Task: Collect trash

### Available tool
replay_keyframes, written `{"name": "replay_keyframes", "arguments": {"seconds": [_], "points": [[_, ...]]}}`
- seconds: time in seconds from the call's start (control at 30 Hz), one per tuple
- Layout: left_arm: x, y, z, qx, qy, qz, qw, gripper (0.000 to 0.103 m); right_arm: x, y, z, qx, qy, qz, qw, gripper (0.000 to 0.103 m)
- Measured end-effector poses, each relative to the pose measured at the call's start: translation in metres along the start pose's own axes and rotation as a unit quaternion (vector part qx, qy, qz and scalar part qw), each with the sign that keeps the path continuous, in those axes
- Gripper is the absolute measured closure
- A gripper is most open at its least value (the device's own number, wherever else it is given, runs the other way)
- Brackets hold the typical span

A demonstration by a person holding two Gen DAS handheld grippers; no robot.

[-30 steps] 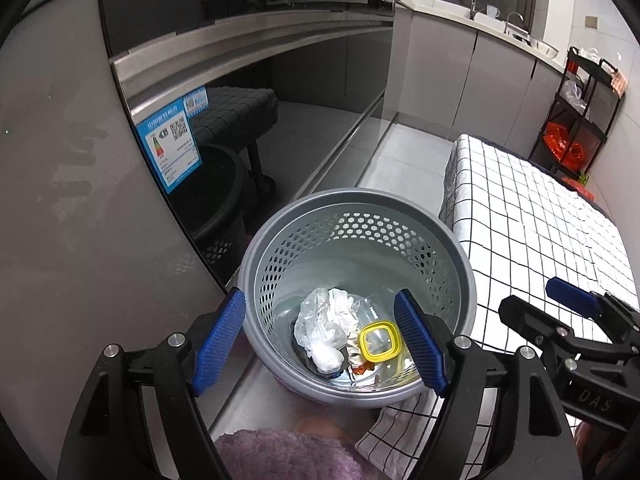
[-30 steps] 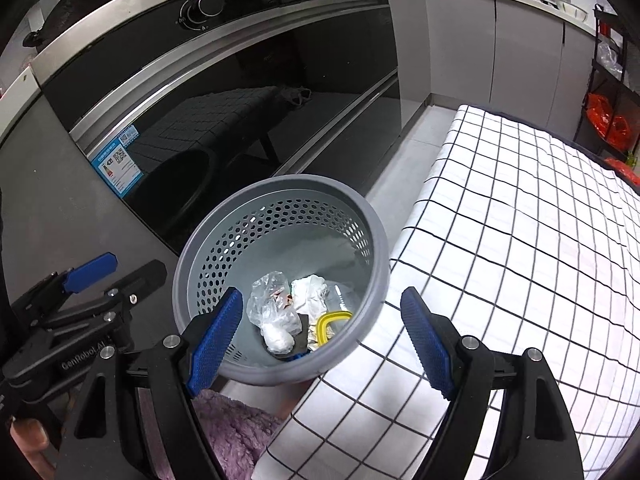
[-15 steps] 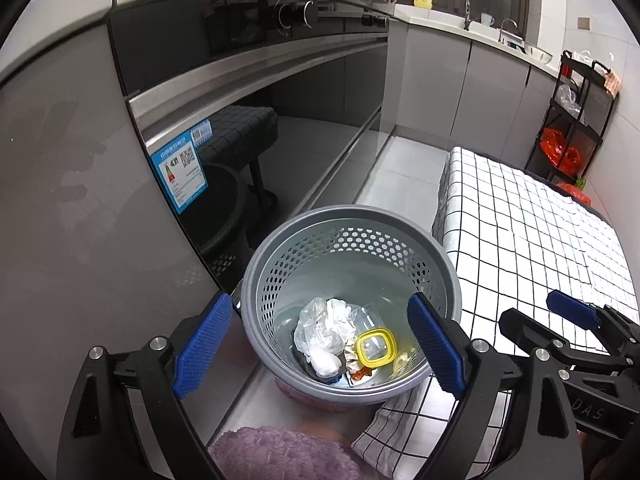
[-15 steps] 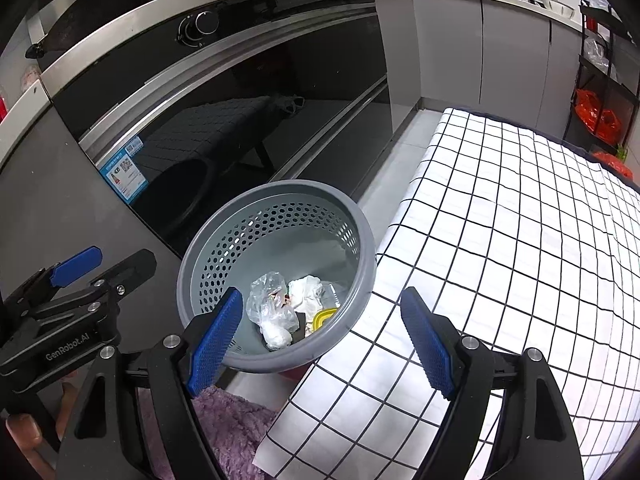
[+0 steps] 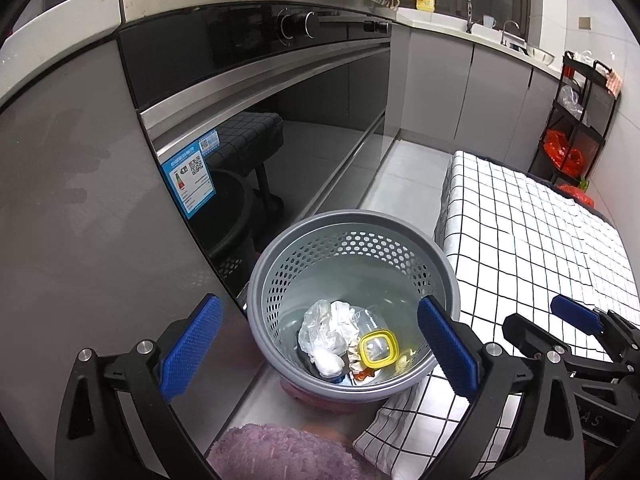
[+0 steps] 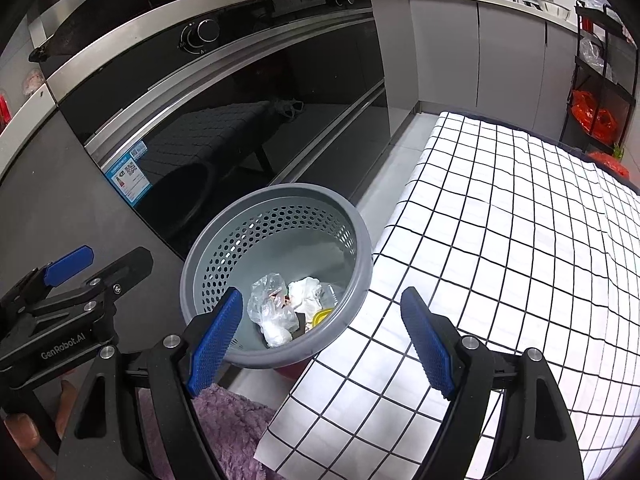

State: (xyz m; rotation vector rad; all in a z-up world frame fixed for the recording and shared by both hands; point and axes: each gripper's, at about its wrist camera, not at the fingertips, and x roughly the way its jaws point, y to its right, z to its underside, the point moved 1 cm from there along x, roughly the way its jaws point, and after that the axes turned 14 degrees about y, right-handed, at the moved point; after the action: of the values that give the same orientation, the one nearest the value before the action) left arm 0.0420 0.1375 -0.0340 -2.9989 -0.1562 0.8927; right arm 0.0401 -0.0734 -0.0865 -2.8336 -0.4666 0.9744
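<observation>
Below, one grey bin (image 5: pixel 352 240), one yellow-rimmed lid (image 5: pixel 378 350) inside, two hand-held grippers, left (image 5: pixel 320 348), right (image 6: pixel 320 340), both spread wide, empty.

A home kitchen — built-in oven (image 5: pixel 256 92), grey cabinets (image 5: pixel 492 92), sink tap (image 5: pixel 469 10).

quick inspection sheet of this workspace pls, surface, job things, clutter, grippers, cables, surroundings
surface: table under a black-and-white checked cloth; no loose trash seen on it
job's things: grey perforated bin on the floor beside the table, holding a crumpled plastic bag, a yellow-rimmed lid and small scraps
clutter: purple fluffy mat on the floor by the bin
grippers: left gripper and right gripper both open and empty, above the bin
cables: nothing seen
surroundings: black oven front with an energy label, grey cabinets, black rack with red bags
</observation>
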Motion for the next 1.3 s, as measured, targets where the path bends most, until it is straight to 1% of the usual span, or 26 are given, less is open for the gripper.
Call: {"name": "replay_keyframes", "arguments": {"seconds": [0.87, 1.17, 1.3], "points": [[0.0012, -0.0013, -0.0013, -0.001, -0.008, -0.002, 1.0000, 0.007, -0.0023, -0.0020, -0.0022, -0.005, 0.003, 0.004, 1.000, 0.025], [0.0010, -0.0012, -0.0032, 0.003, -0.004, -0.010, 0.9999, 0.007, -0.0027, -0.0017, -0.0028, -0.006, 0.004, 0.005, 1.000, 0.025], [0.0007, -0.0014, -0.0041, 0.002, -0.003, -0.008, 1.0000, 0.007, -0.0030, -0.0011, -0.0040, -0.007, 0.004, 0.004, 1.000, 0.025]]}}
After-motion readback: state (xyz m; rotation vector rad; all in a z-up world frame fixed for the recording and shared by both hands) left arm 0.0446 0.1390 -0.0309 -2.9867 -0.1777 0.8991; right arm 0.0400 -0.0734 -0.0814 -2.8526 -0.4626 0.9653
